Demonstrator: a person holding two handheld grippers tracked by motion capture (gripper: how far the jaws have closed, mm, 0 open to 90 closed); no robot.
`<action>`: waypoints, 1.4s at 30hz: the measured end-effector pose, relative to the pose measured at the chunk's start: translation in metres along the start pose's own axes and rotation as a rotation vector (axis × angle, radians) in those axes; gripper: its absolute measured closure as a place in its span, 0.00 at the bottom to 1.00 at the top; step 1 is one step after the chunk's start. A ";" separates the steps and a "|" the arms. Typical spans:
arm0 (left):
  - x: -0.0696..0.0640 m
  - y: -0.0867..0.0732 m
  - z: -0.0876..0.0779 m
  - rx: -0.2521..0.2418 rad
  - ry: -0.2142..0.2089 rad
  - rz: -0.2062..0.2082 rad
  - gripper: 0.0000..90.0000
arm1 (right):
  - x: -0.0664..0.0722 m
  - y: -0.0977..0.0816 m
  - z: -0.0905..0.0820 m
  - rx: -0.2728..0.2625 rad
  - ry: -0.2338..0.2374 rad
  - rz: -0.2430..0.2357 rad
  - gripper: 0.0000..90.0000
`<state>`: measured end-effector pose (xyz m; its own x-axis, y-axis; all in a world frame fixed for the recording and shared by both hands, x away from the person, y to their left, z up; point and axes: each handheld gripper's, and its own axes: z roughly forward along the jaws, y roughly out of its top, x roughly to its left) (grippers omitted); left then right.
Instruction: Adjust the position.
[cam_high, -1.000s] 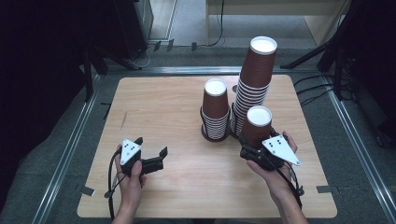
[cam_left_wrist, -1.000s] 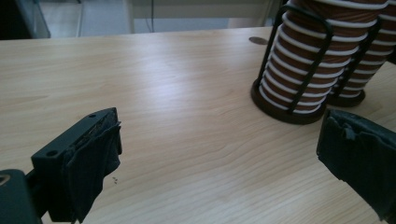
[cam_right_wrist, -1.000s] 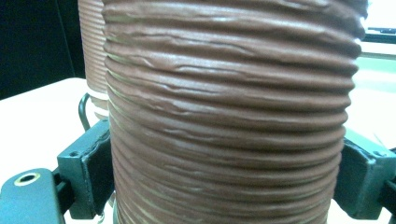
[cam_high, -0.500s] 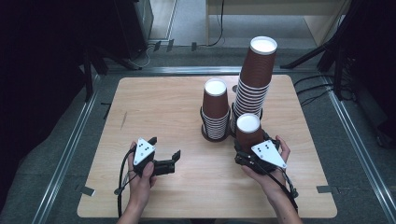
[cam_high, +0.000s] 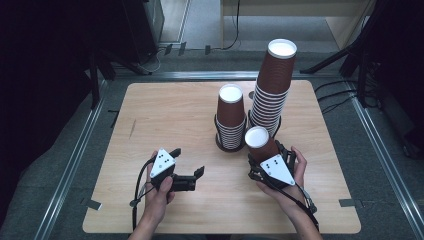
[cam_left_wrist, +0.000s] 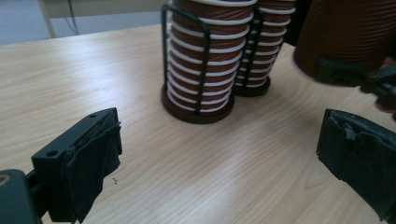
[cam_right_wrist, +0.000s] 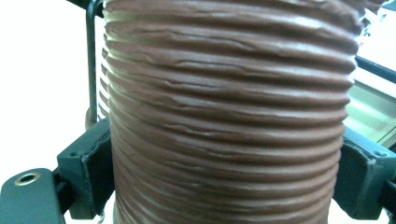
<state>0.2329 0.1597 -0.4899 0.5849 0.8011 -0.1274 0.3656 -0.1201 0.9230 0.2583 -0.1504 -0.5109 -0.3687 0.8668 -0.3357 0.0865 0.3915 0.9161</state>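
- The right gripper (cam_high: 264, 156) grips a single brown cup (cam_high: 260, 144), upside down with its white base on top; in the right gripper view the jaws press on both sides of the ribbed cup wall (cam_right_wrist: 224, 116).
- The cup is at the near right of the table (cam_high: 165, 115), just in front of the two stacks and close to the short one's holder. Whether it rests on the wood or hangs just above it cannot be told.
- The left gripper (cam_high: 192, 167) is released: its jaws stand wide apart with nothing between them, low over bare wood at the near left, pointing toward the cup.
- The short stack (cam_high: 231, 117) of inverted cups stands in a black wire holder near the table's middle; it appears in the left gripper view too (cam_left_wrist: 201, 60).
- The tall stack (cam_high: 272, 85) stands just beside it, to the right and a little farther back, in its own holder.
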 end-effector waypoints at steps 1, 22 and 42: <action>-0.001 0.001 0.000 -0.001 -0.006 0.002 0.00 | 0.000 0.000 -0.001 0.002 -0.001 -0.008 0.12; -0.028 0.011 0.009 -0.020 -0.220 0.046 0.01 | 0.023 0.000 -0.003 -0.026 0.012 -0.258 0.12; -0.040 0.015 0.016 -0.011 -0.297 0.051 0.07 | 0.049 -0.002 -0.008 -0.101 0.054 -0.504 0.12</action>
<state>0.2266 0.1166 -0.4766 0.7888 0.5877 -0.1799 0.3237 -0.1484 0.9345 0.2330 -0.1113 -0.5279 -0.3891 0.5599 -0.7315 -0.2033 0.7223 0.6610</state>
